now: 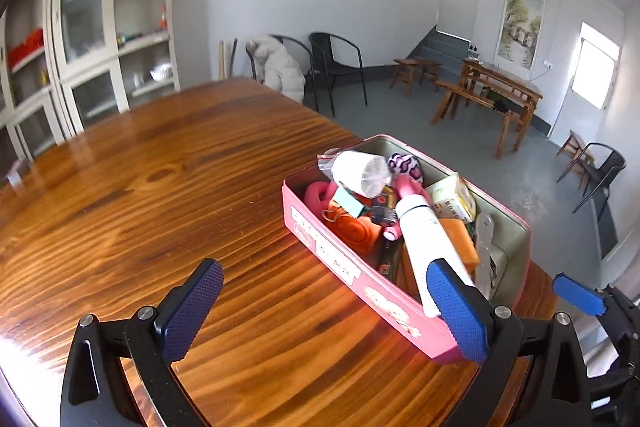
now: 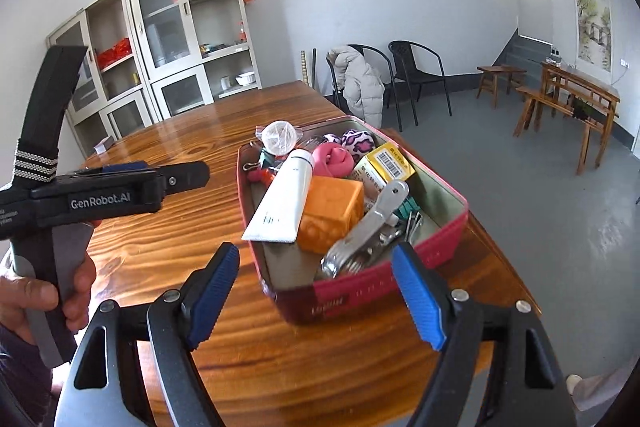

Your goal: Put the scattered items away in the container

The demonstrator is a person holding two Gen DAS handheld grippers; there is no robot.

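Reading "GenRobot.AI" on left gripper (image 2: pixel 160 175); both it and right gripper (image 2: pixel 316 295) gape wide, holding nothing, beside pink tin (image 2: pixel 360 291).

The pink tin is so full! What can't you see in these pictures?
- Bottom of the pink tin: both views, buried under the white tube and orange block.
- Tin's near corner: left wrist view, behind a gripper finger.
- Box label: too small to read.

One pink tin (image 2: pixel 436 239) on the table; inside it one white tube (image 2: pixel 286 195), one orange block (image 2: pixel 332 215), one yellow carton (image 2: pixel 386 163), one metal clip (image 2: pixel 372 223). Two black chairs (image 2: pixel 416 75) by the wall.
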